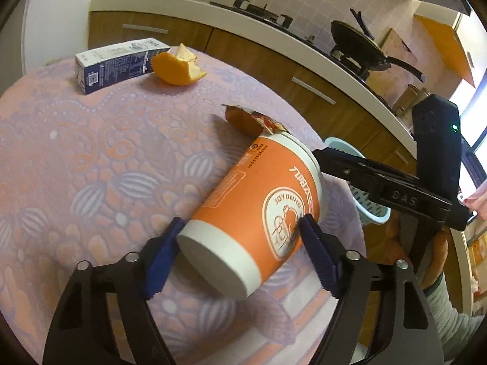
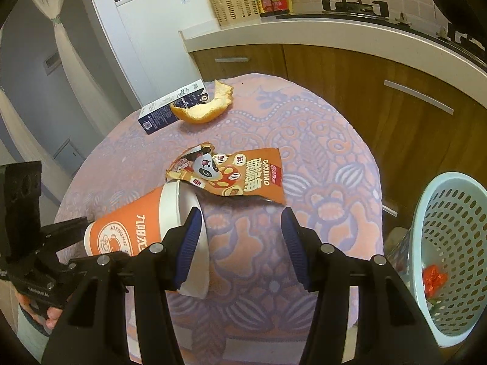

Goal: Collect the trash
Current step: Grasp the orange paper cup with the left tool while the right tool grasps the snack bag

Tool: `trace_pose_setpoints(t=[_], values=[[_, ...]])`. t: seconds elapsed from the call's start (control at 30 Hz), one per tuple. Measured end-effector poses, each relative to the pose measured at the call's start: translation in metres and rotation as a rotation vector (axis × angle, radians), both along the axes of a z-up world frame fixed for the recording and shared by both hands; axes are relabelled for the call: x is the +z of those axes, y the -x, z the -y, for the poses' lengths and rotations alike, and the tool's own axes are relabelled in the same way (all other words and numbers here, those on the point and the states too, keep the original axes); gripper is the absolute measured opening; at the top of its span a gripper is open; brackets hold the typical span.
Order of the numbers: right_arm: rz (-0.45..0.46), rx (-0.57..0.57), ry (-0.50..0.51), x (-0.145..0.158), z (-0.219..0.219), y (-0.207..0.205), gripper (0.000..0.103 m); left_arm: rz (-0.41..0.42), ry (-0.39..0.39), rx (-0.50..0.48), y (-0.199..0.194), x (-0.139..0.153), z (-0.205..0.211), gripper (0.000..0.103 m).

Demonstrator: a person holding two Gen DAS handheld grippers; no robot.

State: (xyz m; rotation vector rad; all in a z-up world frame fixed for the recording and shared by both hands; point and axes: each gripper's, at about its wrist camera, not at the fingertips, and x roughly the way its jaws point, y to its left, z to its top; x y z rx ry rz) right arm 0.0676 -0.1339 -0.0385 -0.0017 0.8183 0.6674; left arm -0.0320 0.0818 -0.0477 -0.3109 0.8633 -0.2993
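Our left gripper [image 1: 240, 228] has its blue pads [image 1: 316, 252] set on either side of the paper cup [image 1: 258, 210], touching its sides near the white base, so we read it as pinching the cup. The cup lies on its side on the table [image 1: 91, 152], orange with white bands, and we can read "JOYOUNG" in a round badge on it, with a line of Chinese characters beside the badge. Our right gripper [image 2: 242, 243] is spread, nothing between its pads; its left pad sits just beside the cup's white rim. Just past the rim lies a torn orange snack wrapper [image 2: 243, 176], printed "QIUQIUJIAO" with large Chinese characters and a panda face. Farther back, an orange peel [image 2: 204, 106] rests against a dark blue carton [image 2: 170, 109] whose small print we cannot read. A pale blue perforated basket [image 2: 450, 243] stands off the table's right edge with something red inside.
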Motion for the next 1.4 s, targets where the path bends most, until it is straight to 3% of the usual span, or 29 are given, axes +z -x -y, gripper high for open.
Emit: trace_pose_setpoints(t=[0.33, 0.5, 0.63, 0.7, 0.87, 1.07, 1.13, 1.27, 1.4], values=[[0.018, -0.020, -0.050, 0.008, 0.015, 0.001, 0.051, 0.064, 0.045, 0.108, 0.027, 0.019, -0.022, 0.058], [0.023, -0.021, -0.054, 0.008, 0.015, 0.001, 0.051, 0.071, -0.039, 0.207, 0.051, 0.020, -0.039, 0.058], [0.013, -0.009, -0.051, 0.005, 0.007, 0.000, 0.051, 0.021, -0.085, 0.123, 0.058, 0.013, -0.030, 0.060], [0.011, 0.001, -0.046, 0.004, 0.003, 0.000, 0.051, 0.031, -0.113, 0.091, 0.059, 0.017, -0.024, 0.070], [0.017, 0.013, -0.036, 0.004, 0.000, 0.003, 0.051, 0.014, -0.014, 0.045, 0.039, 0.022, -0.038, 0.079], [0.019, 0.011, -0.031, 0.004, -0.001, 0.003, 0.051, -0.099, 0.075, -0.013, 0.003, -0.004, -0.038, 0.073], [0.020, 0.016, -0.026, 0.005, -0.004, 0.002, 0.051, -0.083, 0.045, -0.013, 0.003, -0.004, -0.030, 0.057], [0.031, 0.026, -0.019, 0.008, -0.011, 0.002, 0.051, -0.033, 0.035, -0.004, 0.015, 0.001, -0.019, 0.055], [0.037, 0.039, -0.022, 0.013, -0.020, 0.001, 0.051, 0.063, 0.173, -0.024, 0.042, 0.023, -0.031, 0.055]])
